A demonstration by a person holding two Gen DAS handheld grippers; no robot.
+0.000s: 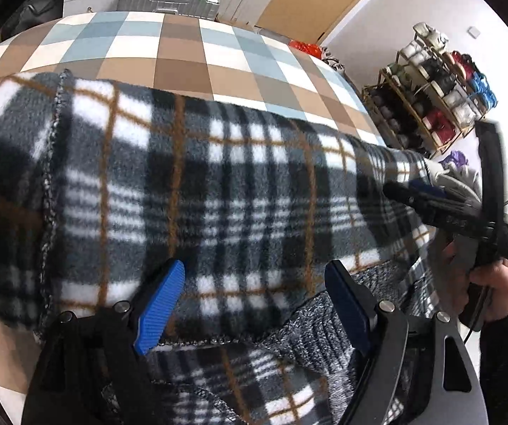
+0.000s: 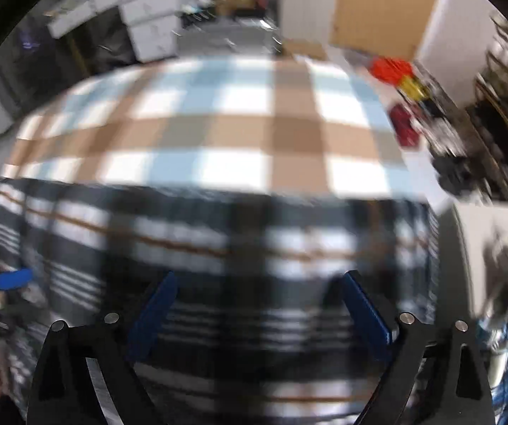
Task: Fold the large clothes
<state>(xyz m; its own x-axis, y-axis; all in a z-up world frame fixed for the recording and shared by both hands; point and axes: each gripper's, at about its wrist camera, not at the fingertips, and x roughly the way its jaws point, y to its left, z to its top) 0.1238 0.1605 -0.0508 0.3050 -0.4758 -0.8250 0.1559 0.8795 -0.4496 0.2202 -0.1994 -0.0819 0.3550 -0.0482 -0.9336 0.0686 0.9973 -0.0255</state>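
Checkered table (image 1: 183,56) carries the plaid fleece (image 1: 218,191), spread across its near half. Left gripper (image 1: 254,304) and right gripper (image 2: 257,311): jaws wide apart, holding nothing. Fleece likely soft, light, limp; grip the stitched hem (image 1: 50,191) at corners.

Black gripper (image 1: 254,304), blue ribbed pads (image 1: 160,313)

The right wrist view is motion-blurred throughout: the plaid fleece garment (image 2: 218,248) smears into bands and the shelves (image 2: 502,124) are unreadable. In the left wrist view, the garment runs past the bottom edge
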